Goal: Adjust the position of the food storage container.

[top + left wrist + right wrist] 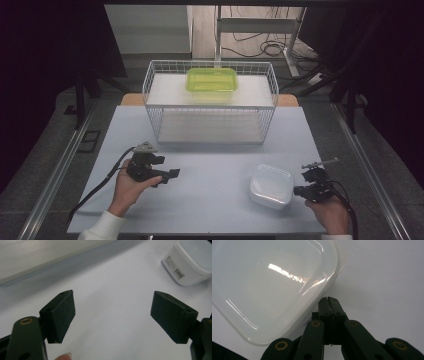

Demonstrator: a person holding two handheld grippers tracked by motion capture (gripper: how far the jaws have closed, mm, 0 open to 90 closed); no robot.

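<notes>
Resting on the desk [210, 170] near its front right corner, the white lidded container [271, 185] sits just beside the right gripper [301, 190], jaws clenched, perhaps touching its rim; the left gripper [172, 174] is spread, holding nothing.

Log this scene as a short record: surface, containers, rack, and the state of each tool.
surface: pale table
white container: lidded, on the table near the right tool
green container: on the wire rack's top shelf
wire rack: white, at the table's far side
left tool: open, nothing between the jaws
right tool: shut, empty, just beside the white container's edge
</notes>
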